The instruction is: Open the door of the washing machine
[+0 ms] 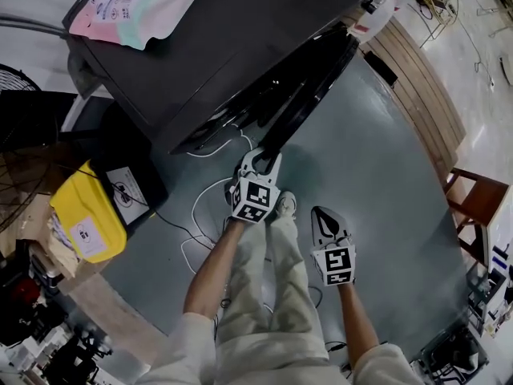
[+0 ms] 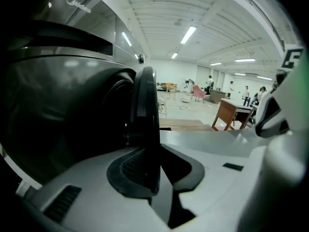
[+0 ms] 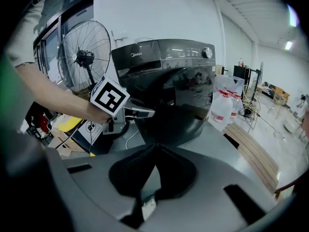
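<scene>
The dark washing machine [image 1: 200, 62] stands ahead of me. Its round door [image 1: 313, 87] is swung partly out from the front. My left gripper [image 1: 260, 160] is at the door's free edge. In the left gripper view the door rim [image 2: 145, 110] runs between the pads, and the left gripper [image 2: 147, 170] is shut on it. The right gripper [image 1: 325, 215] hangs lower right, apart from the machine. In its own view the right gripper [image 3: 154, 151] is shut with nothing between the pads, facing the machine [image 3: 169, 81] and the left gripper [image 3: 145, 112].
A pink and white bag [image 1: 136, 2] lies on the machine's top. A yellow container [image 1: 84, 215] and white cables [image 1: 204, 207] are on the floor at left. Wooden boards [image 1: 417, 87] and a wooden stool [image 1: 473, 207] stand at right. A fan [image 3: 87, 57] and water bottles [image 3: 222, 105] flank the machine.
</scene>
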The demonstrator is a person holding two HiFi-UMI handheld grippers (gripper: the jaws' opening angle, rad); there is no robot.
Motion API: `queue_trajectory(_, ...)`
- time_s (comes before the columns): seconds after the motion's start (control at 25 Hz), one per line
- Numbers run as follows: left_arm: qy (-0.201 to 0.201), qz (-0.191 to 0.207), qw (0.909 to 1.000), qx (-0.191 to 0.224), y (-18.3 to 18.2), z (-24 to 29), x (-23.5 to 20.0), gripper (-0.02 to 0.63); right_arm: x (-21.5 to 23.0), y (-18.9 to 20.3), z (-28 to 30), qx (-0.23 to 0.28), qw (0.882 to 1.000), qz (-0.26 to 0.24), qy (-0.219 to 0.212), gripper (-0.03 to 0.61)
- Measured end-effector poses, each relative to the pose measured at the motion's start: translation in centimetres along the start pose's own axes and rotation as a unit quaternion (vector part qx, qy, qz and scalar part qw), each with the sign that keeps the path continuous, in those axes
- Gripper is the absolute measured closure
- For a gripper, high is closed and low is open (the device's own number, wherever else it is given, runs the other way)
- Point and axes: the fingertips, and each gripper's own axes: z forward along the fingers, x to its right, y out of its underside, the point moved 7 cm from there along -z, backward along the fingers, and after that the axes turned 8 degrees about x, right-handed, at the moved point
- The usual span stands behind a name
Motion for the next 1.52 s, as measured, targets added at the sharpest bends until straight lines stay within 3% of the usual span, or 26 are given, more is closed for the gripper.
queue_trajectory(0.4, 0.043, -0.008, 0.999, -0.013, -0.6, 1.2, 6.2, 0.522, 1.6, 1.0, -2.8, 0.008, 0.999, 0.021, 0.044, 0.578)
queue_trajectory(0.72, 0.105, 0.012, 0.994, -0.026, -1.5, 2.8, 10.9, 0.506, 2.6, 3.5, -5.8, 0.014, 0.994, 0.07, 0.084, 0.578)
queue_trajectory(1.12, 0.151, 0.007, 0.9881, -0.028, -2.9, 5.9, 17.1, 0.492, 5.9, 6.1, -9.2, 0.028, 0.981, 0.12, 0.153, 0.578)
queue_trajectory(1.52, 0.197, 0.033, 0.9795, -0.026, -5.5, 10.3, 23.5, 0.486, 8.3, 9.2, -12.9, 0.035, 0.963, 0.166, 0.207, 0.578)
